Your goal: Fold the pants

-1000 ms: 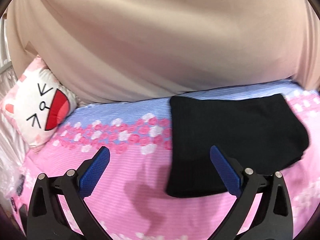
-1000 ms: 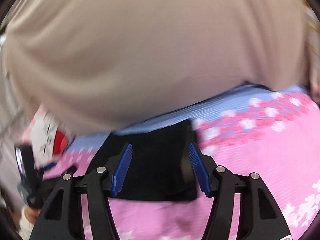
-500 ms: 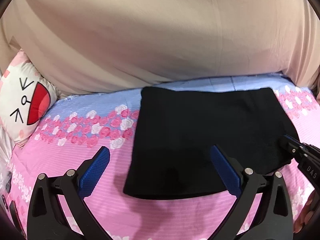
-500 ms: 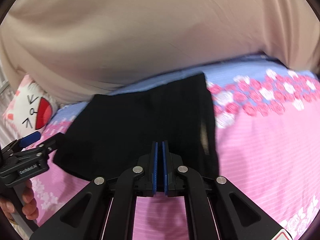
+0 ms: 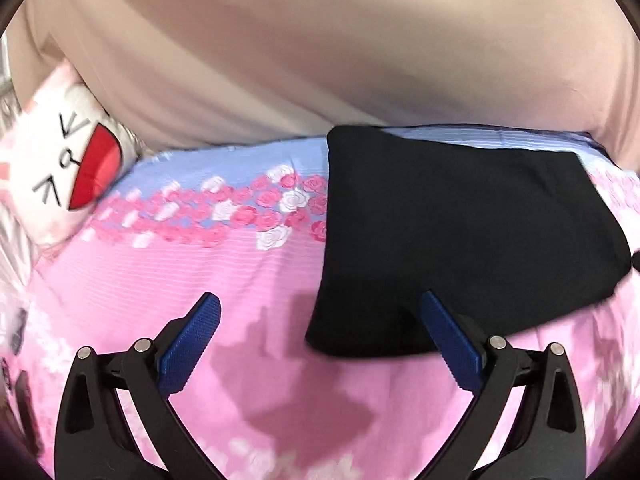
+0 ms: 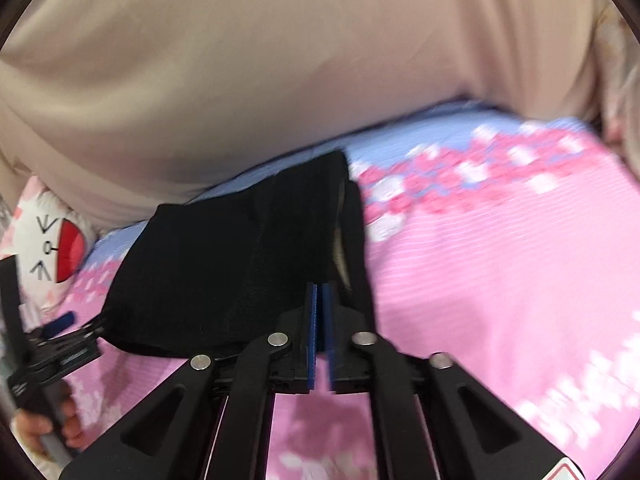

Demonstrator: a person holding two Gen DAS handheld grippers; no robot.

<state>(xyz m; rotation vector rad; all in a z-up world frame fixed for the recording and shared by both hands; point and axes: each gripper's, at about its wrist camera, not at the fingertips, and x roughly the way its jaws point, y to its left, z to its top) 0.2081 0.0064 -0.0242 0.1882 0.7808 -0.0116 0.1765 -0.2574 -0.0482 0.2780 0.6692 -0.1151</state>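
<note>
Bedroom at home: bed with pink rose-print sheet (image 5: 168, 280), cartoon-face pillow (image 5: 60, 168), beige curtain (image 5: 300, 48) behind.

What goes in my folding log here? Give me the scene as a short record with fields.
surface: pink floral bedsheet
garment: black pants, folded into a flat rectangle on the sheet
left gripper: wide open, over the pants' near left corner, gripping nothing
right gripper: jaws opening from a narrow gap at the pants' right edge, no cloth seen between the pads
nearby: cartoon pillow, at the left
</note>
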